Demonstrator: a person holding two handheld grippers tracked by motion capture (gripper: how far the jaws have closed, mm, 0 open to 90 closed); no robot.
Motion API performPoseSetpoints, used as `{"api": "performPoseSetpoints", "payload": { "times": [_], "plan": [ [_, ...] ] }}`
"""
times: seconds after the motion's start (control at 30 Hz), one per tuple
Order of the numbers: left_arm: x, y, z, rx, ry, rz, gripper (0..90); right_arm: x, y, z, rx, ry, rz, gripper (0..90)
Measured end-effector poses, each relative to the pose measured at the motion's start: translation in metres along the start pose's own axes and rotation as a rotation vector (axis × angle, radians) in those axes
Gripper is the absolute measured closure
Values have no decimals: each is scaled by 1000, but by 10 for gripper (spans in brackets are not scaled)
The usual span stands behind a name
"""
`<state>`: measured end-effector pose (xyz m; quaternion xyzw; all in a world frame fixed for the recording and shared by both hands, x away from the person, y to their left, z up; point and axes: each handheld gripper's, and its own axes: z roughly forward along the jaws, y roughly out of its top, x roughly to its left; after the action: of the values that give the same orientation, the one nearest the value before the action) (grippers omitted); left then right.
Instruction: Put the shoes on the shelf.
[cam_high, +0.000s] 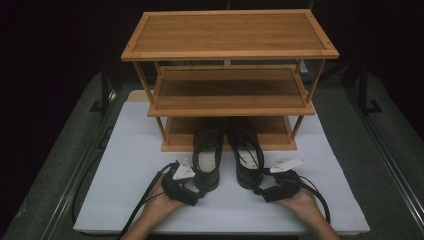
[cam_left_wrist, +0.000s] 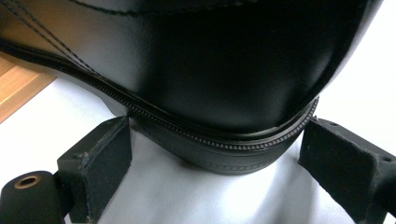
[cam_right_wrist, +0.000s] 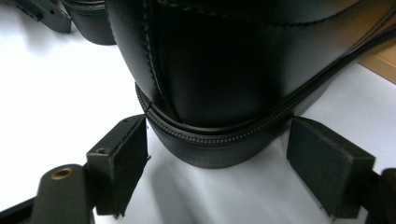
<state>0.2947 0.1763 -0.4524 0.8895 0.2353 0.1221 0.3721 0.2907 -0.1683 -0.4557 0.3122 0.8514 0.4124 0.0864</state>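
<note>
shoes: left shoe (cam_high: 207, 155) and right shoe (cam_high: 246, 152) were glossy black leather. left gripper (cam_high: 196, 194) and right gripper (cam_high: 260, 192) stood open, jaws flanking each heel, gripping nothing.

Black shoes (cam_high: 227, 150), white mat (cam_high: 125, 165)

**Both grippers low, jaws spread**

Two hands enter from the near edge, palms cupped under the tools. Left hand (cam_high: 161, 200) carries the left gripper (cam_high: 200, 192), angled inward to the right. Right hand (cam_high: 300, 200) carries the right gripper (cam_high: 257, 191), angled inward to the left. Each pair of jaws stands wide apart, pads (cam_left_wrist: 100, 161) pressing on nothing. Cables trail back past the wrists.
</note>
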Motion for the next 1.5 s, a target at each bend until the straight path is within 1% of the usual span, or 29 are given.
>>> {"api": "performPoseSetpoints", "payload": {
  "times": [0.17, 0.27, 0.4, 0.53, 0.63, 0.8, 0.9, 1.0, 1.1, 1.17, 1.23, 1.3, 1.4, 1.5],
  "plan": [
    [1, 2, 2, 8, -1, -5, 92, 1, 1, 2, -3, -6, -2, 206],
    [5, 6, 5, 13, 4, -3, 94, -1, 5, 5, -11, -3, 7, 219],
    [11, 12, 10, 9, 12, -4, 96, -3, 12, 8, -21, -12, 1, 238],
    [18, 19, 13, -22, 11, -22, 97, -4, 16, 10, -39, -5, 6, 263],
    [21, 22, 15, -20, 12, -27, 108, -8, 19, 11, -54, 2, 19, 268],
    [23, 25, 19, -11, 14, -25, 108, -10, 27, 16, -61, -7, 9, 268],
    [25, 26, 21, -17, 8, -37, 108, -10, 33, 22, -68, -15, -2, 237],
    [26, 26, 23, -16, 12, -30, 108, -7, 33, 27, -64, -30, -8, 206],
    [27, 27, 23, -17, 8, -36, 108, -7, 36, 28, -62, -35, -6, 194],
    [27, 26, 23, -15, 11, -32, 108, -6, 37, 29, -58, -39, 2, 182],
    [26, 26, 23, -14, 14, -29, 109, -2, 37, 31, -44, -48, 12, 143],
    [27, 27, 23, -15, 13, -28, 109, 1, 36, 33, -31, -70, 5, 139],
    [26, 26, 24, -15, 15, -28, 109, 2, 36, 34, -35, -81, 8, 137],
    [26, 27, 24, -14, 19, -26, 109, 6, 35, 35, -26, -113, -6, 124]
  ]
}}
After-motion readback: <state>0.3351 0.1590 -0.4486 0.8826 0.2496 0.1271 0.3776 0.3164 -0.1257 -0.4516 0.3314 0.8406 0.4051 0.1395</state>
